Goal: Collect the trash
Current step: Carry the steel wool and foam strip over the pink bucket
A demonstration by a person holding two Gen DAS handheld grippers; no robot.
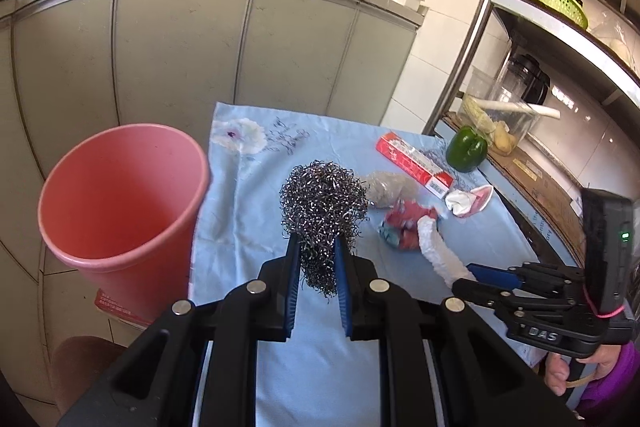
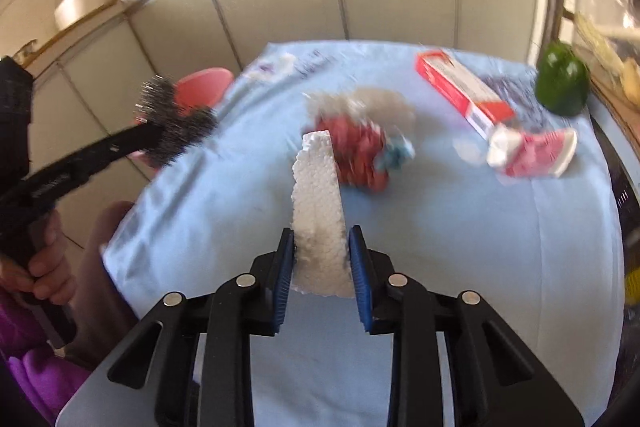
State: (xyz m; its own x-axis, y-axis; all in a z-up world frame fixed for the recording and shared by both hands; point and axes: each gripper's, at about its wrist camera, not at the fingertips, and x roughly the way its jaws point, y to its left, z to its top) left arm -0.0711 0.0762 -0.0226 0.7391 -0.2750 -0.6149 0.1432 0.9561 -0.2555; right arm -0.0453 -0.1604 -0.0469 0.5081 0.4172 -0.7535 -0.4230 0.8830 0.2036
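Observation:
My left gripper is shut on a steel wool ball and holds it above the blue tablecloth, right of the pink bin. My right gripper is shut on a white foam strip, also seen in the left wrist view. On the cloth lie a crumpled red wrapper, a clear plastic wad, a red box and a pink-white wrapper. The left gripper with the steel wool shows at the left of the right wrist view.
A green pepper sits at the cloth's far right corner. A metal shelf rack with a jar and a green basket stands on the right. Grey cabinets with woks on top stand behind.

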